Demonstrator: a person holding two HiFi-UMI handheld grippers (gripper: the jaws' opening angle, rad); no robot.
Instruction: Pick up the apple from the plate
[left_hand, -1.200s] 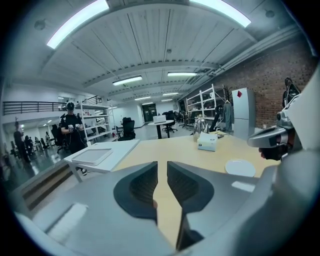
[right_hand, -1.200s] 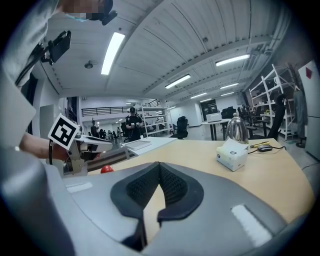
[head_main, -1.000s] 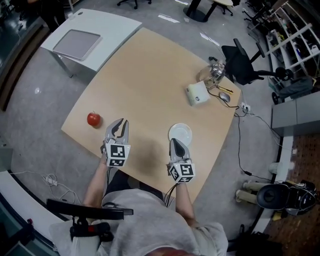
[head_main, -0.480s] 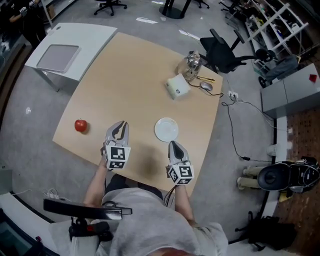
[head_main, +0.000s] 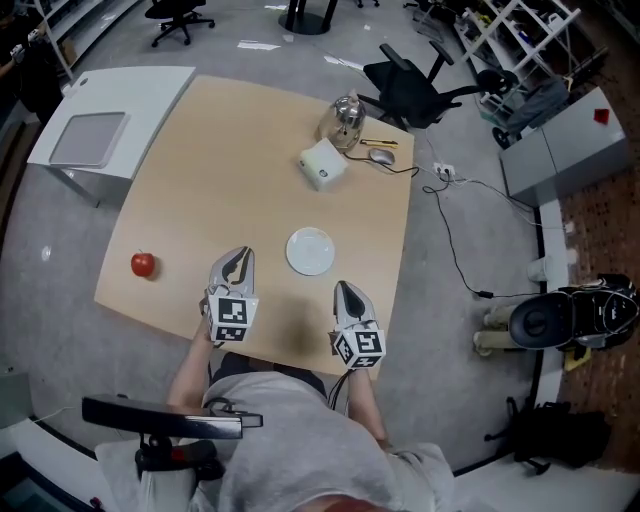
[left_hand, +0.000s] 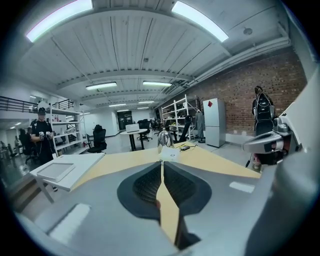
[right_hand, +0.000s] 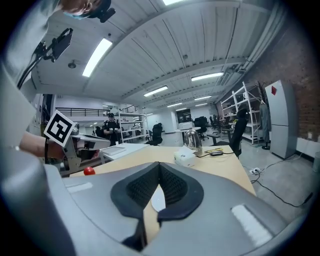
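Observation:
The red apple (head_main: 143, 264) lies on the bare wooden table (head_main: 230, 160) near its left edge, not on the plate; it also shows small in the right gripper view as the apple (right_hand: 89, 171). The white plate (head_main: 310, 250) is empty, mid-table. My left gripper (head_main: 238, 258) is shut and empty over the near edge, to the right of the apple; its jaws have just been closing. My right gripper (head_main: 345, 293) is shut and empty, just short of the plate. In their own views the left gripper (left_hand: 162, 164) and the right gripper (right_hand: 159, 165) have tips that meet.
A white box (head_main: 323, 163), a metal kettle (head_main: 345, 118) and a mouse (head_main: 381, 155) sit at the table's far end. A white side table with a tray (head_main: 90, 135) stands at the far left. An office chair (head_main: 420, 90) and floor cables lie beyond.
Both grippers have drawn back toward the table's near edge. The plate, earlier at the right gripper's tip, now lies ahead of it. The apple sits farther left of the left gripper.

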